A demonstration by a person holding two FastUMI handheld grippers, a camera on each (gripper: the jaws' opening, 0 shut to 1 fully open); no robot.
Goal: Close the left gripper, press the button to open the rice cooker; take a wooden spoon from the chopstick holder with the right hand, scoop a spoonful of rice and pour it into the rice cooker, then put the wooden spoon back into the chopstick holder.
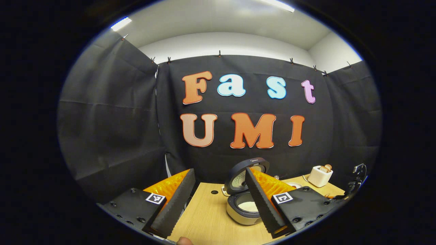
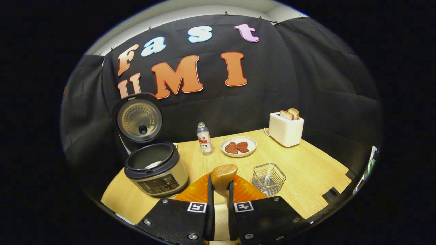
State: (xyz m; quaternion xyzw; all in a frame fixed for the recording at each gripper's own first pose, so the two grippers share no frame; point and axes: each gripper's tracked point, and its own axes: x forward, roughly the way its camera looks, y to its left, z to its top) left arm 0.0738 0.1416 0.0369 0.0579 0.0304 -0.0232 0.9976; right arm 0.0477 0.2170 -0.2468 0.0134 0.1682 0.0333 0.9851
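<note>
The rice cooker stands open at the table's left, lid upright, with a little white rice in its pot. The wire chopstick holder sits empty near the right gripper, whose 2 fingers are clamped on the wooden spoon. A bottle, a plate with 2 meat pieces and a toaster holding toast stand farther back. The left gripper hangs with fingers wide apart before the cooker. Bare table lies right.

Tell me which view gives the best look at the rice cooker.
The right gripper view: the rice cooker shows whole, lid up, pot and control panel unobstructed. In the left gripper view the rice cooker is farther off and partly hidden behind the left gripper.
</note>
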